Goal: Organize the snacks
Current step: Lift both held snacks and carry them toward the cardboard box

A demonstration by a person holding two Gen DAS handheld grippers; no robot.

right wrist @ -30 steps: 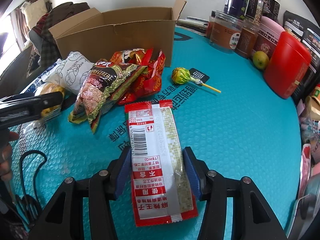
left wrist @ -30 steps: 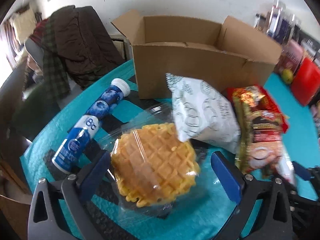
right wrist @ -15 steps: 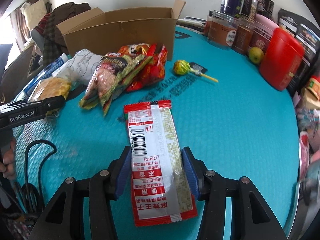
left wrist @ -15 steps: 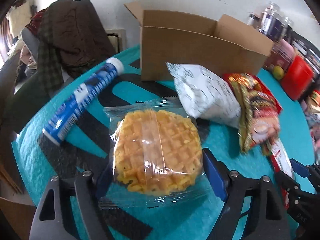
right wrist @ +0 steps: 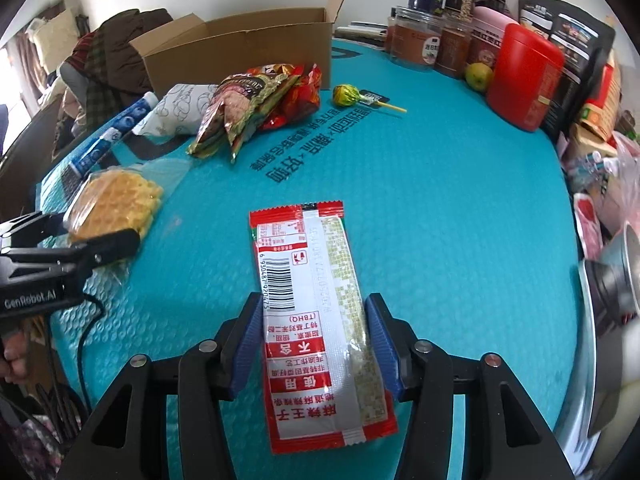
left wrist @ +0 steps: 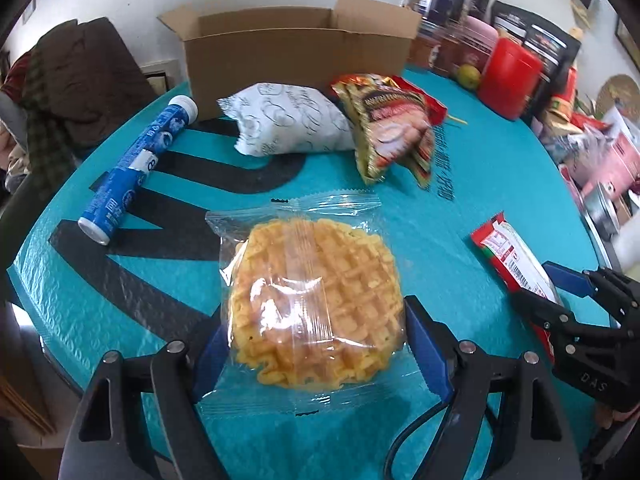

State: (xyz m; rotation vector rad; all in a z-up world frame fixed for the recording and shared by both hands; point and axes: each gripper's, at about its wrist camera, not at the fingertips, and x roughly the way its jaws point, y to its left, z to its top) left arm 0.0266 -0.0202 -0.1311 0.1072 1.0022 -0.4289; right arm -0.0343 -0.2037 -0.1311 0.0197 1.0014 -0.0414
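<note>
Reading any labels from there? (first speaker)

Some. The left hand-held gripper (right wrist: 100,240) has "GenRobot.AI" on its body, and the right hand-held gripper (right wrist: 314,304) shows "DAS" in the left wrist view. The red packet (right wrist: 308,280) carries a barcode, "(TBHQ)" and Chinese print I can't make out. The blue tube (left wrist: 136,168) shows an "8". (second speaker)

Count things for me. (first speaker)

One waffle pack (left wrist: 312,280), one red packet, one blue tube, one white bag (left wrist: 288,124), one lollipop (right wrist: 346,94), one cardboard box (left wrist: 296,52), one red canister (right wrist: 524,80). The shiny red-and-gold snack bags (right wrist: 256,100) lie in a heap, two at least. (second speaker)

Textures? (first speaker)

The waffle is round, golden and gridded, sealed in clear crinkly film. The red packet is long, flat and glossy. The white bag is puffy with line drawings. The tabletop (right wrist: 440,200) has a teal bubble-textured cover with black lettering. The box is open-topped, flaps up. (second speaker)

And the grips? (first speaker)

The left jaws have just been closing, and their blue pads now press both sides of the waffle pack, at the near left of the tabletop. The right jaws have just eased apart slightly, but their ribbed pads clamp the red packet's long edges, over the near middle. The box stands at the far edge, behind the bags. (second speaker)
</note>
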